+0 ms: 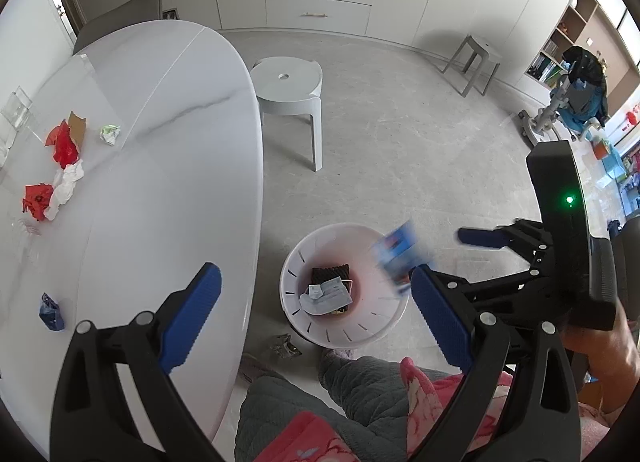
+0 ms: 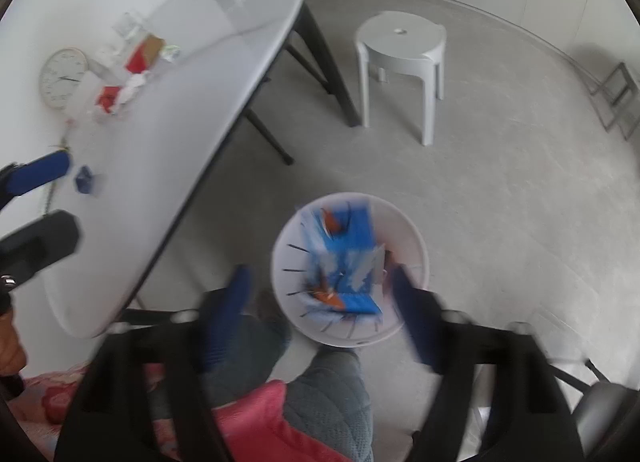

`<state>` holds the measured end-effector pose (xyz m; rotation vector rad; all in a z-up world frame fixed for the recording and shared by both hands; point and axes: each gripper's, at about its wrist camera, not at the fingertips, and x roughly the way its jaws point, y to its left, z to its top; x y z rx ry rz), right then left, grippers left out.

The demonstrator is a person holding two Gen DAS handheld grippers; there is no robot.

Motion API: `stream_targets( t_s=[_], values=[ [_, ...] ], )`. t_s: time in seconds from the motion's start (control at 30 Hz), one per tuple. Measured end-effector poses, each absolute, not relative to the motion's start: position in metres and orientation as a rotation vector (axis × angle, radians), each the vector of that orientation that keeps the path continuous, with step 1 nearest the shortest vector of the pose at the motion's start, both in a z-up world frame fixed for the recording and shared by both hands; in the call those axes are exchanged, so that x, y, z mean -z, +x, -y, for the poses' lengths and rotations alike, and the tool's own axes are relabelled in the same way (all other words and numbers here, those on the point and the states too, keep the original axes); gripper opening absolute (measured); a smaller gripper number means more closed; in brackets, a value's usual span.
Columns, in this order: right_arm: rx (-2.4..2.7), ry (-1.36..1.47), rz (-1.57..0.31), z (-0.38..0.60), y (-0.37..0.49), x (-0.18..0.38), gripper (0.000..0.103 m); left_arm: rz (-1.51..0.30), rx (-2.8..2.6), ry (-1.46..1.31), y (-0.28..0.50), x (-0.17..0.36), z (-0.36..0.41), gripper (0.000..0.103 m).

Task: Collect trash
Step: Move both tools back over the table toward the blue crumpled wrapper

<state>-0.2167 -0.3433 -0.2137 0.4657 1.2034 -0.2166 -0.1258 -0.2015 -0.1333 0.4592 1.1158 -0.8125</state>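
- So the right gripper (image 2: 320,302) sits over the white bin (image 2: 416,246) on the floor, fingers spread wide, nothing between them.
- A blue packet (image 2: 348,258) is in mid-air at the bin's mouth; it's a blur, so probably a snack wrapper.
- Left gripper (image 1: 316,314) is spread too, empty, at the table (image 1: 168,182) edge.
- On the table: red scraps (image 1: 64,142), white tissue (image 1: 68,186), a green wad (image 1: 110,134), a dark blue wrapper (image 1: 51,312).
- Bin already holds a mask (image 1: 324,294).
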Motion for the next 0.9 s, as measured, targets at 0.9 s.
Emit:
stream_targets(
  t_s=[0.9],
  values=[
    [0.118,0.364,-1.120,0.280,-0.120,0.154,0.100,-1.127,0.493,0.273,-0.041,0.123,0.069,0.092]
  ],
)
